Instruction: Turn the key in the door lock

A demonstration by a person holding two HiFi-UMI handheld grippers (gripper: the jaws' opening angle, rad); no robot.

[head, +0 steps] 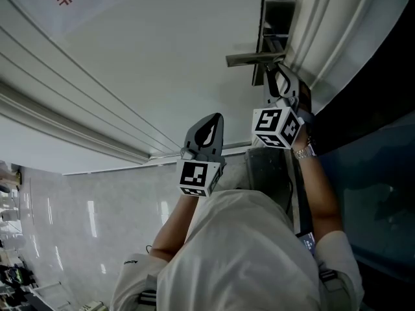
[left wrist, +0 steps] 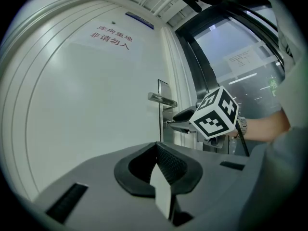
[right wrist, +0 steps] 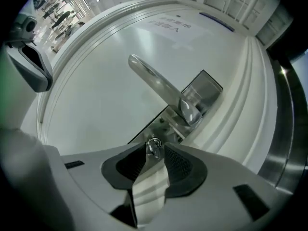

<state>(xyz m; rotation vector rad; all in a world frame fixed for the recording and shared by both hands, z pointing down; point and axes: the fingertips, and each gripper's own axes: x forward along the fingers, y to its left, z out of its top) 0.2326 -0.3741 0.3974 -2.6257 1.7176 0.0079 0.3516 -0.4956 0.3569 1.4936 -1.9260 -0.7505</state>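
The red characters 库房重地 above 非请勿入 are printed on a white sign fixed toward the top edge of the door; the notice on the glass cannot be read.

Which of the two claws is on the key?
The right gripper, just below the door handle, has the key between its jaws. The left gripper faces bare door, shut and empty.

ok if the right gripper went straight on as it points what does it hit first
The small silver key, which the right gripper already seems to grip; just behind it, the steel lock plate on the white door.
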